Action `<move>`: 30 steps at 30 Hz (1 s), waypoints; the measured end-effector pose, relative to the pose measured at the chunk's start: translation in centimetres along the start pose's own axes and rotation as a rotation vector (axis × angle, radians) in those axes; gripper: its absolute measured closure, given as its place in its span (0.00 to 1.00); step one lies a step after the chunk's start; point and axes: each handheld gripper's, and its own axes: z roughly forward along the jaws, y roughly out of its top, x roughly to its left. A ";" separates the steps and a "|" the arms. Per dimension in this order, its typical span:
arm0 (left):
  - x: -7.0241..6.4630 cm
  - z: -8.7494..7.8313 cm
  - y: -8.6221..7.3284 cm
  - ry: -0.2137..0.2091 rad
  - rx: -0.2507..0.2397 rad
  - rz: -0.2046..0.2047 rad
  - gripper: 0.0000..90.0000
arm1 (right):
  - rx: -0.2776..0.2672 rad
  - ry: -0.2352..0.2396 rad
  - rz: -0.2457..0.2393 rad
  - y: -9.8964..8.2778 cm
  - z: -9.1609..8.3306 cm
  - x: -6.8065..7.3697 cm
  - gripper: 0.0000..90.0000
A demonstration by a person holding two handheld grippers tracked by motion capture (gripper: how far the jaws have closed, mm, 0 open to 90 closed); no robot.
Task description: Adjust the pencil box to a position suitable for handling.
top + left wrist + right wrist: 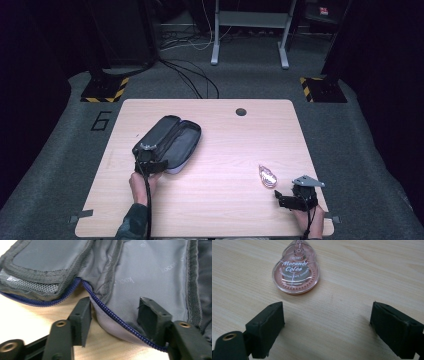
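The open grey pencil case lies on the left half of the wooden table, midway between the near and far edges, its two halves spread flat. The left gripper sits at the case's near end. In the left gripper view its jaws straddle the case's near rim, with the blue zipper and the grey lining between them. The left pad touches the zipper edge; the right pad stands apart from the fabric, so no grasp is made. The pink correction tape dispenser lies flat towards the table's near right corner. The right gripper rests just near of it, by the near edge, jaws spread wide over bare wood, holding nothing.
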 end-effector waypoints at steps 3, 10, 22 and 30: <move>0.0 0.0 0.1 0.007 -0.002 0.004 0.57 | -0.001 -0.001 0.000 0.0 0.0 0.0 0.13; -0.2 0.3 0.3 -0.020 -0.007 0.073 0.67 | 0.000 -0.001 0.004 0.0 0.0 0.0 0.13; -0.9 1.3 1.3 -0.128 -0.003 0.189 0.74 | 0.001 0.000 0.002 0.0 0.0 0.0 0.13; -0.9 -0.3 1.2 -0.080 -0.025 0.073 0.44 | -0.002 0.000 -0.002 0.0 0.0 0.0 0.13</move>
